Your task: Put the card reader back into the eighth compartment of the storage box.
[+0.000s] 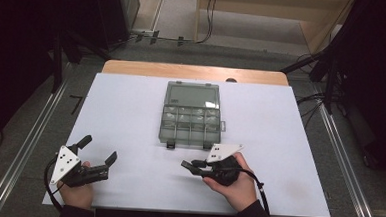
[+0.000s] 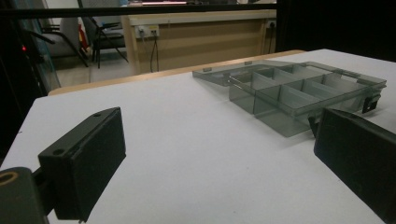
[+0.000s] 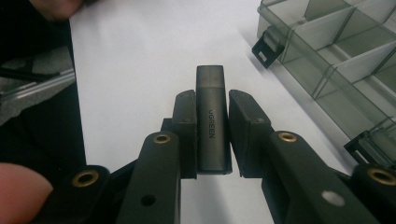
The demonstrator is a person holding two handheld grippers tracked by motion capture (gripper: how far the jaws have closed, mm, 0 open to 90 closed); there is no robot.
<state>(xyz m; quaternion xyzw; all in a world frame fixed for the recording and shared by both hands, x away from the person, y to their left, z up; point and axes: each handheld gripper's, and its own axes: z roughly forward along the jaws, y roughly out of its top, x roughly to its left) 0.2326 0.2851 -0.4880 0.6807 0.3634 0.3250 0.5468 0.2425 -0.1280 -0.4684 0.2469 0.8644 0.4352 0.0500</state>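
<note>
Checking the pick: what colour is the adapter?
Dark grey adapter with faint lettering, clearest in the right gripper view.

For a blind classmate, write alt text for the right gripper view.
The right gripper clamps a small dark adapter marked UGREEN between its two black jaws, above a white table. An open, smoky clear compartment box lies at upper right.

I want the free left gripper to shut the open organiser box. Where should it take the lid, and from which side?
Probably the lid's far free edge, reached from behind the box. The lid lies flat and open, hinged to the tray's far side, so that edge swings up and over. The left gripper is open and free; the right gripper holds a dark adapter.
</note>
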